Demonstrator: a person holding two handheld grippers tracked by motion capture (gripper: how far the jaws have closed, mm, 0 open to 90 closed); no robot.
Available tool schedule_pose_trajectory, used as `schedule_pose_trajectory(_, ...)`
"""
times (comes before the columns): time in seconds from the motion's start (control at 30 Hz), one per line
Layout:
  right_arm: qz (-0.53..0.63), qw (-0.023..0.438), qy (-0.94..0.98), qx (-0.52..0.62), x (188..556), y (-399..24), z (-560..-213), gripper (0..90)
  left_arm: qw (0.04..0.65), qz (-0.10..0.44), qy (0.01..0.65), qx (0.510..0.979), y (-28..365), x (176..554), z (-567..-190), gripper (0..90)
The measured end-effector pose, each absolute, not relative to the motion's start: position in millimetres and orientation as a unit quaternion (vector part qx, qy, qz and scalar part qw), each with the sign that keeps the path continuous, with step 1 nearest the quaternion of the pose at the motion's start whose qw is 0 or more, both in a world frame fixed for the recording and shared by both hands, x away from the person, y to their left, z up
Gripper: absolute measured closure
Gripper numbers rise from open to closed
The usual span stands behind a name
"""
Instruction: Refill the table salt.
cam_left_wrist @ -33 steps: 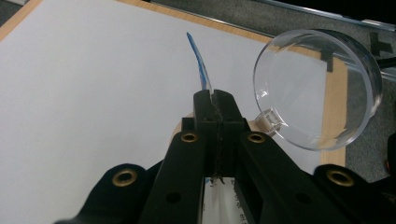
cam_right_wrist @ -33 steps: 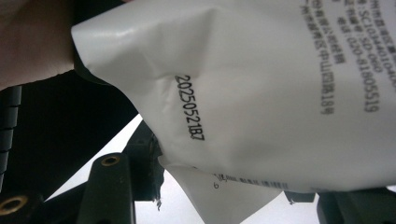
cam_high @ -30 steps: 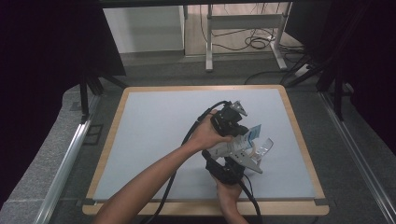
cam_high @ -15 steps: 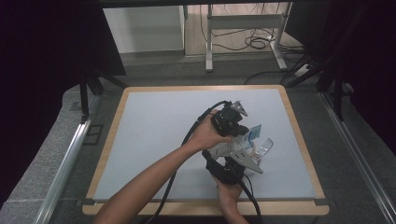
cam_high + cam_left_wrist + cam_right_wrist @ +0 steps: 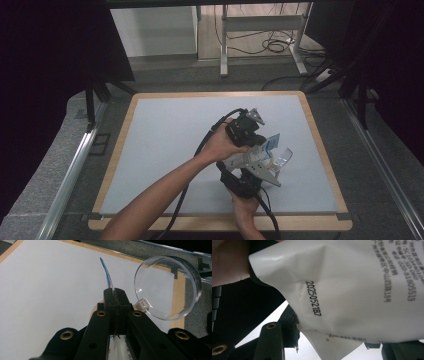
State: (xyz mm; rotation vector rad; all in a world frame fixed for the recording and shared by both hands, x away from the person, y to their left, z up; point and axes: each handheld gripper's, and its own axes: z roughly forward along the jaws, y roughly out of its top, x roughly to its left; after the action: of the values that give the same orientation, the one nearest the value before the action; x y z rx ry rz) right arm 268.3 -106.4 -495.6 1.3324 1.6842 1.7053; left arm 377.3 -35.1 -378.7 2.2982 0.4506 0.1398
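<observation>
White pouch [image 5: 256,156]: soft white packet with black printed lettering and a date code, blue along its top edge. It is held above the right half of the tabletop [image 5: 165,145], between the two grippers, and does not rest on the surface. In the right gripper view the pouch [image 5: 352,290] sits crumpled close to the lens, its lower edge running down between the black jaws.

Left gripper [image 5: 246,131]: just behind the pouch, on the side away from the person, held in the left hand [image 5: 225,146], whose forearm crosses in from the near left corner. In the left gripper view the gripper [image 5: 115,293] has its jaws pressed together on the pouch's thin blue edge [image 5: 106,273], which curves up out of them.

Right gripper [image 5: 245,182]: just in front of the pouch, on the person's side, held in the right hand [image 5: 246,207]. Its jaws stand partly spread with the pouch between them; whether the pads press on it I cannot tell.

Clear round dish [image 5: 284,157]: transparent plastic, just to the right of the pouch. In the left gripper view the dish [image 5: 166,287] appears beside the pinched edge, tilted, rim facing the camera.

Tabletop: pale grey sheet with a wooden border.
</observation>
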Motion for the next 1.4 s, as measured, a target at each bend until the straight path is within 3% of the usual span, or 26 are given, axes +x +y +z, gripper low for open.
schedule_pose_trajectory(1.4,0.59,0.243,0.611,0.469,268.3,-103.1,-495.4,44.7,0.372,0.056,0.18,0.909,-40.9,378.7,-378.7,90.0)
